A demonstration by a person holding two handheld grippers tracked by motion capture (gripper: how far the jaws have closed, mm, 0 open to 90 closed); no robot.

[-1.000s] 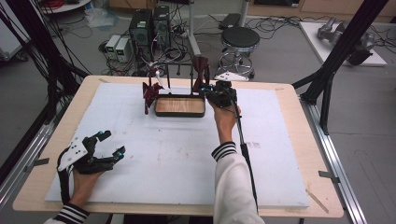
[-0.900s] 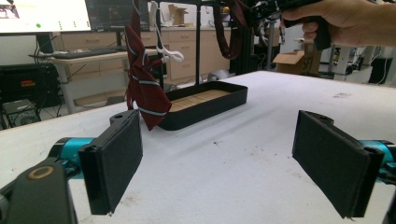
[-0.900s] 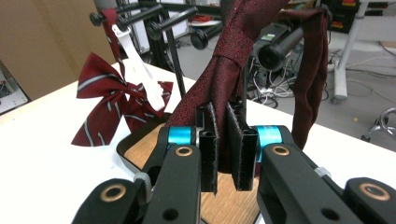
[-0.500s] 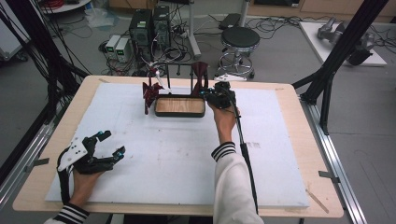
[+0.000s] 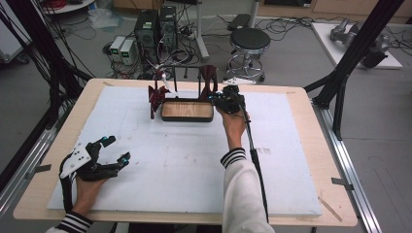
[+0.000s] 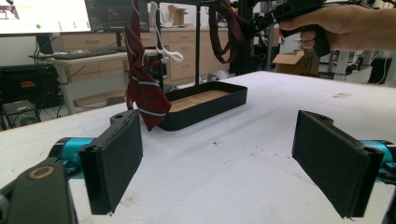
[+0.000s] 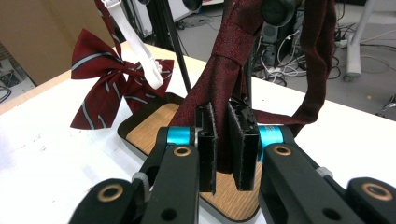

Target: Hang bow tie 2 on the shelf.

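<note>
From the high view, my left gripper (image 5: pixel 108 153) rests low on the white foam board (image 5: pixel 184 165) near its front left corner, jaws spread wide with nothing between them, well apart from everything else. My right gripper (image 5: pixel 224 99) is far forward, at the right end of the black tray (image 5: pixel 187 111) with its wooden floor, up against the dark red necktie (image 5: pixel 209 80) that hangs from a thin black stand (image 5: pixel 185 73) behind the tray. At the stand's left end hangs a striped red bow tie (image 5: pixel 156 97), with a white strap (image 5: pixel 166 83) beside it. The board lies on a pale wooden table (image 5: pixel 311 145); a stool (image 5: pixel 248 41) and computer towers (image 5: pixel 156 24) stand on the floor beyond. In the left gripper view, my two black pads (image 6: pixel 114 163) stand far apart over the bare board, and farther off I see the bow tie (image 6: pixel 142 88) dangling just in front of the tray (image 6: pixel 205 105), and my right hand (image 6: pixel 348 25) holding its gripper (image 6: pixel 285 11) at the necktie (image 6: pixel 224 32). In the right gripper view, my right gripper's (image 7: pixel 223 142) jaws are closed nearly together, pinching the lower hanging length of the necktie (image 7: pixel 226 74) above the tray's (image 7: pixel 154 128) wooden floor; the tie's other end loops down to the right, and the bow tie (image 7: pixel 109 86) and white strap (image 7: pixel 137 53) hang to the left.
</note>
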